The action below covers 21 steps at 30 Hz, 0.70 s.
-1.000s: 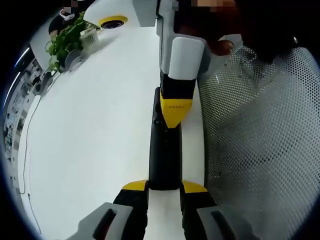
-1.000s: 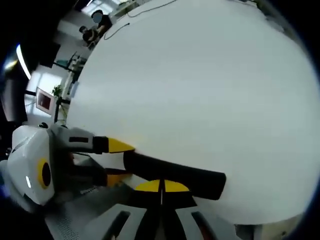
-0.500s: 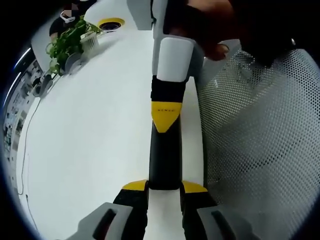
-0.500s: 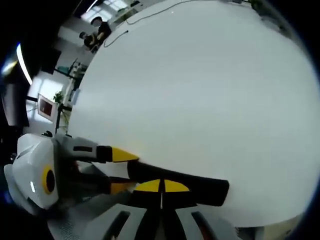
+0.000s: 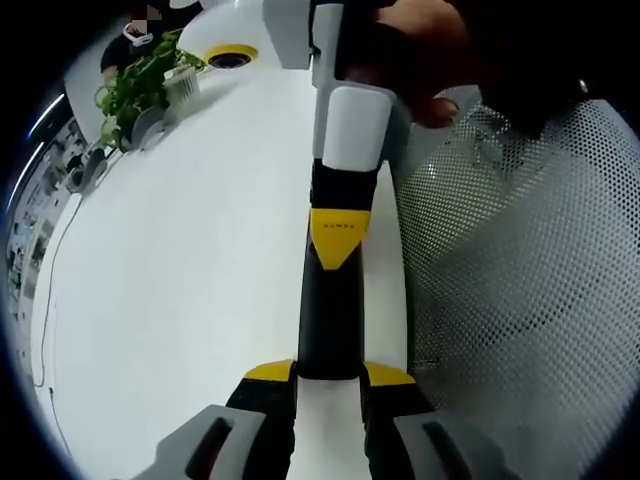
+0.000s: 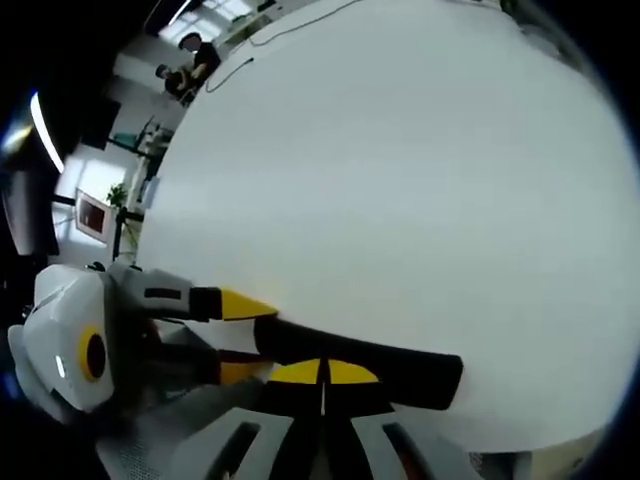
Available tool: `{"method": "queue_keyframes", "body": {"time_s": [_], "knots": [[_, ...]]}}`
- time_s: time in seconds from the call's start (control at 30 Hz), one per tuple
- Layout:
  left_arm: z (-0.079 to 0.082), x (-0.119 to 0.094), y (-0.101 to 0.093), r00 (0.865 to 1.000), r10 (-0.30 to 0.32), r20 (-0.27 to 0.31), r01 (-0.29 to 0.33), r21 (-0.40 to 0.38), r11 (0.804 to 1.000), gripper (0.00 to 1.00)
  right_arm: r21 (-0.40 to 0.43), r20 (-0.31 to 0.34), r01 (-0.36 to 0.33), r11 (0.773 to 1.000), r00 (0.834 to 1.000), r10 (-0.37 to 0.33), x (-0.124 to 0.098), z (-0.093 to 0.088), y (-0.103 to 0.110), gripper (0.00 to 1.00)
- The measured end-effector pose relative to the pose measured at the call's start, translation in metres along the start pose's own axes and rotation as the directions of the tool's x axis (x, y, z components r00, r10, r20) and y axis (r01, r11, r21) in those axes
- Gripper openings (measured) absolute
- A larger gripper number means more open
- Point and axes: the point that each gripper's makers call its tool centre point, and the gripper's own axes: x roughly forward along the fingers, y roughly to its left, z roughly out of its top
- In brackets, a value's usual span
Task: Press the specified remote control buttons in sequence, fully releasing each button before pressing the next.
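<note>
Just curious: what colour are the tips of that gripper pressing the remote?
Yellow tips on the right gripper, clearest in the left gripper view, over the black remote.

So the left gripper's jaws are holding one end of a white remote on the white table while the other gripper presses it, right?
Not quite: the remote is black, not white, as the left gripper view shows. The left gripper does hold its near end on the white table, and the right gripper has its closed tip on the remote.
</note>
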Motion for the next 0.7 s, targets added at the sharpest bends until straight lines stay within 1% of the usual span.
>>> {"method": "queue_keyframes", "body": {"time_s": [0.1,0.17,0.23,0.47,0.57,0.7], "knots": [[-0.0002,0.0001,-0.0002,1.000,0.000,0.001,0.000,-0.001,1.000,0.24,-0.023,-0.003,-0.001,1.000,1.000,0.001,0.0009,-0.0003,0.0031,0.00],[-0.0001,0.0001,-0.0004,1.000,0.000,0.002,0.000,-0.002,1.000,0.24,-0.039,-0.015,0.021,0.999,1.000,-0.022,0.0027,-0.0024,-0.0001,0.00],[0.0001,0.0002,-0.0005,1.000,0.000,0.003,0.000,-0.008,1.000,0.24,-0.040,-0.009,0.016,0.999,1.000,-0.017,0.0023,-0.0017,0.0009,0.00],[-0.0006,0.0000,-0.0001,1.000,0.001,0.004,-0.001,-0.016,1.000,0.24,-0.113,0.003,0.053,0.992,0.999,-0.053,0.0036,-0.0014,0.0018,0.00],[-0.0005,-0.0002,0.0001,1.000,0.001,0.003,-0.001,-0.015,1.000,0.24,-0.113,0.007,0.059,0.992,0.998,-0.058,0.0039,-0.0006,0.0003,0.00],[-0.0005,-0.0007,-0.0003,1.000,0.001,0.005,0.000,-0.015,1.000,0.24,-0.093,0.004,0.046,0.995,0.999,-0.046,0.0034,-0.0003,0.0000,0.00]]}}
